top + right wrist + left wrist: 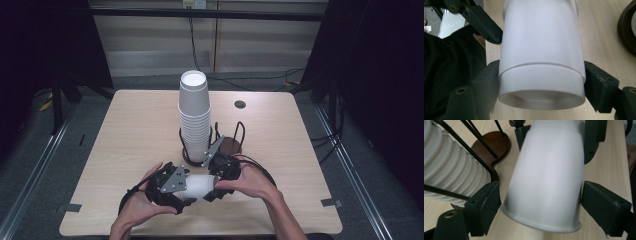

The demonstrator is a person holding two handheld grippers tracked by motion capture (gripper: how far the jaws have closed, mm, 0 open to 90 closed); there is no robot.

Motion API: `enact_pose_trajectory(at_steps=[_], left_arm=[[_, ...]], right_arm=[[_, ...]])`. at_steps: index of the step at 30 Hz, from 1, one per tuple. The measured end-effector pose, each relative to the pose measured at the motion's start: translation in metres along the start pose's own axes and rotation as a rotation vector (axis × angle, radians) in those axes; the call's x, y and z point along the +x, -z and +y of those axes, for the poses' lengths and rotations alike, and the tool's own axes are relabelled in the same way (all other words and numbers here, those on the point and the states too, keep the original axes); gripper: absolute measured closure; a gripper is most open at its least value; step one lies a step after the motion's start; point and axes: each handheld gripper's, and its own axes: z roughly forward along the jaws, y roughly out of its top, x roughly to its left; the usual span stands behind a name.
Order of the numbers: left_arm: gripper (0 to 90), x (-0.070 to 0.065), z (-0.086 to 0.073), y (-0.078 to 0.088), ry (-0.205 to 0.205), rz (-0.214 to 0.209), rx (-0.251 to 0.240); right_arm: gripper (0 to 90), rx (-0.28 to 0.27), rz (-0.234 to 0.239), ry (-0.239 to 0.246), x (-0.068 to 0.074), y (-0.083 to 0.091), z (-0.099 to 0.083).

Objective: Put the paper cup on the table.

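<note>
A white paper cup [200, 186] lies level just above the table's front, held between both grippers. My left gripper [187, 191] grips its rim end; in the left gripper view both pads touch the cup [544, 182] just behind the rim. My right gripper [215, 183] grips the base end. In the right gripper view the pads press on a wider band of the cup [541, 50] near its recessed bottom. Behind them, a tall stack of white cups [194, 115] stands in a black wire holder with a brown base [231, 146].
The light wooden table [135, 130] has a small dark round hole [240, 104] at the back right. Grey tape marks [331, 202] sit at the front corners. The wire holder stands close behind the grippers. Dark curtains and cables surround the table.
</note>
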Motion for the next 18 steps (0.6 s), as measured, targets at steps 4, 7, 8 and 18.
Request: enact_pose_trajectory(at_steps=[4,7,8,18], left_arm=[[16.1,0.005,-0.004,0.007,0.052,0.023,-0.043],[16.0,0.008,-0.006,0.01,0.071,0.031,-0.057],[16.0,0.009,-0.007,0.011,0.077,0.034,-0.055],[16.6,0.016,-0.015,0.022,0.174,0.045,-0.156]], right_arm=[[23.2,-0.02,0.0,-0.002,-0.003,0.001,-0.005],[23.2,-0.008,0.0,-0.019,-0.003,-0.001,-0.007],[23.2,-0.008,0.0,-0.019,-0.003,-0.001,-0.007],[23.2,-0.02,-0.012,-0.025,-0.005,-0.001,-0.007]])
